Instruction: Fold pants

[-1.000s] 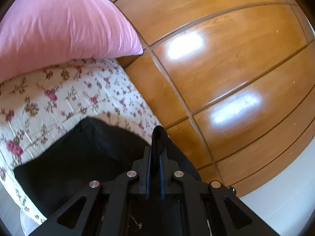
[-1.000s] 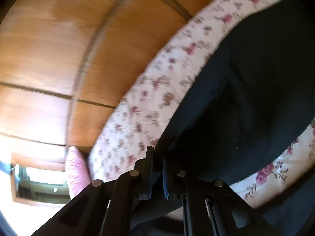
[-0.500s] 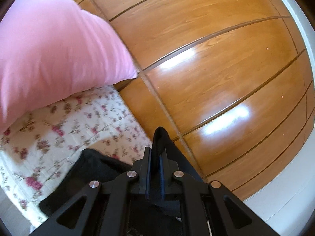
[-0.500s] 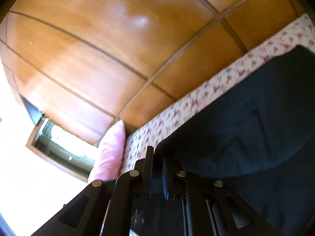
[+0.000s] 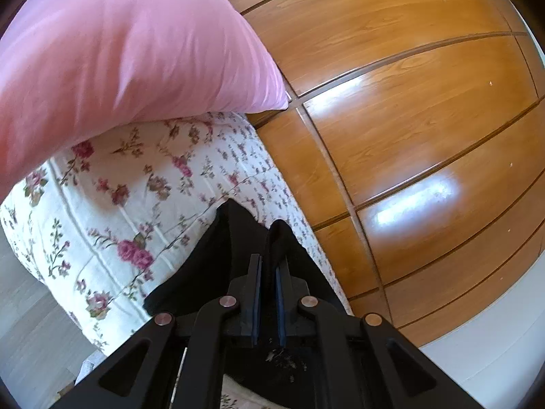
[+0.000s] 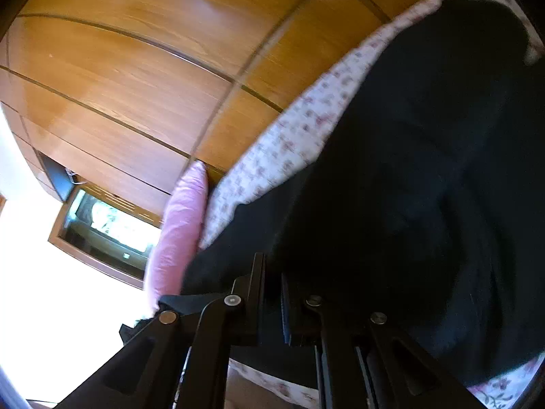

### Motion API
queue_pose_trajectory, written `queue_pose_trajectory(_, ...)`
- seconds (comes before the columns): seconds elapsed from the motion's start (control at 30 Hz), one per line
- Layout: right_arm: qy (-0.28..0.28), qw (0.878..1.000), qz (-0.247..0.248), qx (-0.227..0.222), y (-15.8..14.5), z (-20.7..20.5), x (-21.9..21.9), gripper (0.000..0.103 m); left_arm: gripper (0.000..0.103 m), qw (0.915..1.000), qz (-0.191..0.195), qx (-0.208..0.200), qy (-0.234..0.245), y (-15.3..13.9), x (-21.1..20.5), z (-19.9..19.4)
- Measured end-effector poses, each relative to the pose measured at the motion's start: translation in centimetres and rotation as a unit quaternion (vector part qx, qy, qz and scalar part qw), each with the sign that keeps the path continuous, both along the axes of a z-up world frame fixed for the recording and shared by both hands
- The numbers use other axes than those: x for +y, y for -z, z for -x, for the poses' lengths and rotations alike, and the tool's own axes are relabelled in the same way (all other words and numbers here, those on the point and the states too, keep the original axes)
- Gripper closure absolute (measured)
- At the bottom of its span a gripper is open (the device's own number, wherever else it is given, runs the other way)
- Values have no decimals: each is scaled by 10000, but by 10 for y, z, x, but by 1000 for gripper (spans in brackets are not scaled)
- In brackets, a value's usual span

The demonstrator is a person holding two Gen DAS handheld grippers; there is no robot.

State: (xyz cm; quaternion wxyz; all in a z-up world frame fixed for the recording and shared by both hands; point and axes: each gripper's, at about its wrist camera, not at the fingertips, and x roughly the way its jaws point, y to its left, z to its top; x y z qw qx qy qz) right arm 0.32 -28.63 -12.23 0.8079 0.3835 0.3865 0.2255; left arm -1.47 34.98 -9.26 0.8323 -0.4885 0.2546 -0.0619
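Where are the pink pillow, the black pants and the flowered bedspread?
pink pillow (image 5: 129,51), left wrist view, middle of its face.
black pants (image 6: 425,187), right wrist view, broad dark cloth.
flowered bedspread (image 5: 112,204), left wrist view, bare patch.

R gripper (image 6: 272,283) jaws clamped on black pants (image 6: 425,187); floral bedspread (image 6: 286,143), pink pillow (image 6: 180,228) beyond.

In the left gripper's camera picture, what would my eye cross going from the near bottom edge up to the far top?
Left gripper, shut on the black pants → floral bedspread → pink pillow. To the right, the wooden wardrobe doors run the whole height, so they have no place in the order.
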Motion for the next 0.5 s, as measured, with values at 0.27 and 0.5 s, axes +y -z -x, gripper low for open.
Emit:
queue_pose_trajectory(0.27,50,9998,70,200,32,8,2,95,75,9981,-110,531,-309,16,1,16)
queue_pose_trajectory(0.5,-77,9975,698,-60,21,3,15,94,73,9936,429,935,-467,13,14,51)
